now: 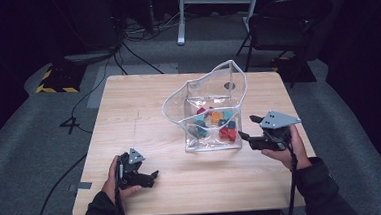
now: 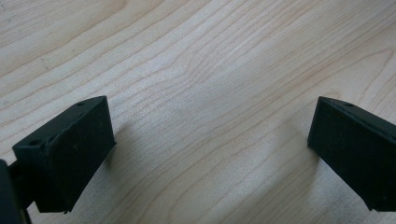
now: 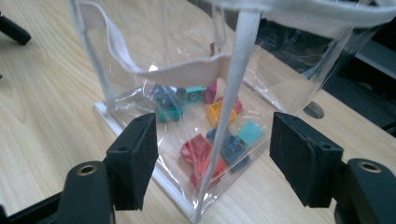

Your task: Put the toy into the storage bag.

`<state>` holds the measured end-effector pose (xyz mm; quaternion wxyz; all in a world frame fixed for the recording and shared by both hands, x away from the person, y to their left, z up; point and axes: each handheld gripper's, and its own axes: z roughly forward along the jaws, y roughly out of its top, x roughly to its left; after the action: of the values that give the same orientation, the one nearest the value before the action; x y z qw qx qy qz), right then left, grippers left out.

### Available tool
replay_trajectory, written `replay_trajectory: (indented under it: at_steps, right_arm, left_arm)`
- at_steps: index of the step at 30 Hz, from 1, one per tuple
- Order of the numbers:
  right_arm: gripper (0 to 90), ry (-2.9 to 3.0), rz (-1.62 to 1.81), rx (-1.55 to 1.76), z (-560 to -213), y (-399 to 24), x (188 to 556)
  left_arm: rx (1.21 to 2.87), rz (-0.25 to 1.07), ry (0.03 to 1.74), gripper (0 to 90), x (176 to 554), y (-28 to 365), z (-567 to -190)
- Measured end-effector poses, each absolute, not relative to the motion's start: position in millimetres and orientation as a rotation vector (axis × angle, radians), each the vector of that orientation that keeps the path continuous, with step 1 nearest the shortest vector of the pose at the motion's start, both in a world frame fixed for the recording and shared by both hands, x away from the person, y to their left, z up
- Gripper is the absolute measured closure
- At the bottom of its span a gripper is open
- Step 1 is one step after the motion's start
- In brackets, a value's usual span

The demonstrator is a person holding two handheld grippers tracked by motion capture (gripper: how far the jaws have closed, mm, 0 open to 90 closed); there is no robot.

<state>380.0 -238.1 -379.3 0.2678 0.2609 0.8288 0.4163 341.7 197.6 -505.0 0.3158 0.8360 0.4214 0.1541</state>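
A clear plastic bag [image 1: 211,113] with white edging is seen standing open at the centre of the wooden table [image 1: 129,121], with coloured toy bricks [image 1: 214,123] on its bottom. The right gripper [image 1: 247,128] is held at the bag's lower right corner, its jaws apart on both sides of the corner seam without pressing it. The left gripper [image 1: 155,176] is kept at the lower left of the high view, jaws wide apart over bare wood.

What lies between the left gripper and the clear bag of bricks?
Bare wooden tabletop alone, in the high view, separates the left gripper from the clear bag.
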Motion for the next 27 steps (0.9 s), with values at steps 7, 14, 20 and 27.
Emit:
replay_trajectory:
  at_steps: [7,14,20,27]
  right_arm:
    - [30.1,2.267,1.107,0.697,-391.3,-242.4,377.2]
    - [28.3,2.289,1.098,0.689,-402.6,-245.5,373.9]
    - [23.8,2.305,1.087,0.715,-413.9,-249.5,371.9]
    - [22.4,2.344,1.053,0.718,-426.7,-253.5,367.9]
  left_arm:
    - [2.203,0.406,1.111,0.6,341.7,197.6,-504.9]
    - [2.202,0.406,1.11,0.6,341.7,197.6,-505.0]
    - [2.204,0.405,1.11,0.5,341.7,197.7,-504.8]
    - [2.202,0.406,1.11,0.6,341.8,197.7,-505.0]
